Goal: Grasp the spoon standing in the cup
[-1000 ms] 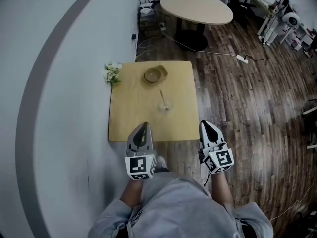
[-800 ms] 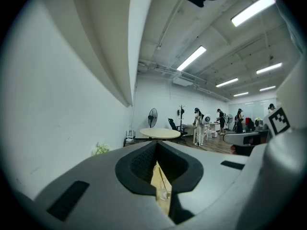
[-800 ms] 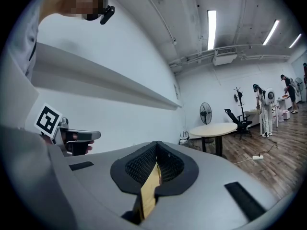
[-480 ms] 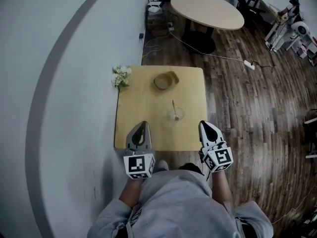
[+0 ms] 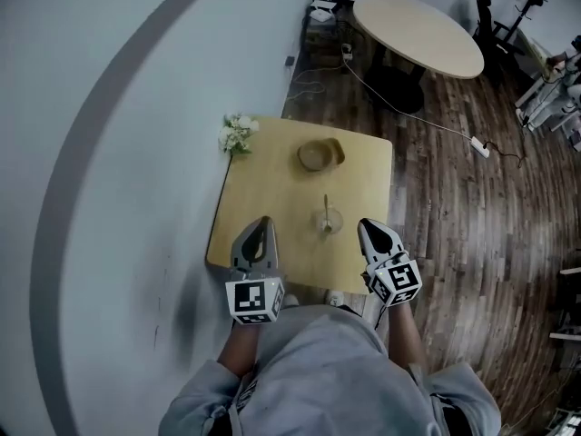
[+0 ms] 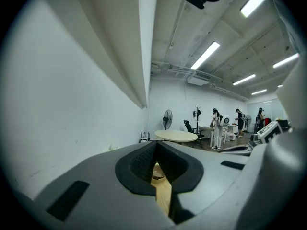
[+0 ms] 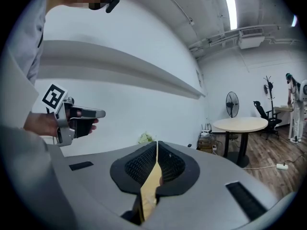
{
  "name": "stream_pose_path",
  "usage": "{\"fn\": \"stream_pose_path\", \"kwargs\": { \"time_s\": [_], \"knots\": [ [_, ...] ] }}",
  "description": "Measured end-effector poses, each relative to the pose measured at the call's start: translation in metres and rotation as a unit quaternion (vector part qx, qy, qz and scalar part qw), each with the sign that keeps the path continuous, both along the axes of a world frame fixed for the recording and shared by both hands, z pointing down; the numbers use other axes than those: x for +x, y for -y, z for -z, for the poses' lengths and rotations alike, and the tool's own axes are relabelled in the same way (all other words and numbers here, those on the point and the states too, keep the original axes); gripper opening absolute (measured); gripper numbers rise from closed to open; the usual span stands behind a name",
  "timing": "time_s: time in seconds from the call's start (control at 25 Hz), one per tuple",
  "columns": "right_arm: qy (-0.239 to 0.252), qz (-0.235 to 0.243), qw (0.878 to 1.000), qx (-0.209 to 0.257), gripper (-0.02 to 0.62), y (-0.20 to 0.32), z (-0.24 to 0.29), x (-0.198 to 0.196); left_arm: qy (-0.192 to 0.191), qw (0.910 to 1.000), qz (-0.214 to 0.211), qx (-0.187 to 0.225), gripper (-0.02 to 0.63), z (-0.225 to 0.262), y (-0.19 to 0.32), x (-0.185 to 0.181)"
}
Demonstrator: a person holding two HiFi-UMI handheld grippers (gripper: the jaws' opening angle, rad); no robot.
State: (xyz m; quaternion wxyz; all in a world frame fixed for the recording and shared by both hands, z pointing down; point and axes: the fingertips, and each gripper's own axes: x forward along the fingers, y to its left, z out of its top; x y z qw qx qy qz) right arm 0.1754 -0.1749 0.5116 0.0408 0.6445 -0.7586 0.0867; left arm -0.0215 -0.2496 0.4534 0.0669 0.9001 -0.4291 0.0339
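Pale wood fills the middle of the head view: the small square table (image 5: 263, 216) stands against the white wall (image 5: 109, 153). The cup (image 5: 330, 222) sits toward the table's near edge, right of centre, with the spoon (image 5: 326, 204) standing in it, handle up. Both are tiny there, so you cannot make out the cup's material or how the spoon's bowl rests inside. Farther back lies a shallow bowl (image 5: 320, 155), and a bunch of flowers (image 5: 236, 134) sits at the far left corner by the wall.

Your left gripper (image 5: 261, 227) and right gripper (image 5: 370, 231) hover over the near edge, with the cup ahead between them, nearer the right one and touched by neither. Both pairs of jaws are pressed together at the tips, with nothing between them.

In the left gripper view the closed jaws block nearly everything low down; only a sliver of tabletop and the bowl's rim shows through the slit beneath the tips. The right gripper view gives just a strip of wood through the same slit, and the flowers peek over the jaws. Neither gripper view shows the cup or spoon. Your grey sleeves and chest cut off the bottom of the head view.
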Motion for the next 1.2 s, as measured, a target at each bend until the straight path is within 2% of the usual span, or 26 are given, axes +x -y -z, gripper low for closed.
{"fn": "stream_pose_path", "kwargs": {
  "time_s": [0.12,0.2,0.56,0.84,1.2],
  "knots": [
    [0.007,0.04,0.999,-0.022,0.006,0.014,-0.017,0.0,0.001,0.9997,0.024,-0.001,0.002,-0.001,0.001,0.001],
    [0.005,0.059,0.997,-0.039,0.073,0.022,-0.031,0.0,0.003,0.9993,0.037,-0.004,0.002,-0.003,0.0,0.001],
    [0.013,0.129,0.987,-0.097,0.08,0.056,-0.083,-0.004,0.02,0.9938,0.109,-0.007,0.002,-0.004,-0.004,-0.017],
    [0.033,0.152,0.977,-0.145,0.086,0.076,-0.127,-0.007,0.033,0.9863,0.16,-0.019,0.002,-0.008,-0.012,-0.04],
    [0.011,0.179,0.967,-0.179,0.103,0.092,-0.15,-0.016,0.042,0.9763,0.211,-0.021,0.002,-0.003,-0.023,-0.064]
  ]
}}
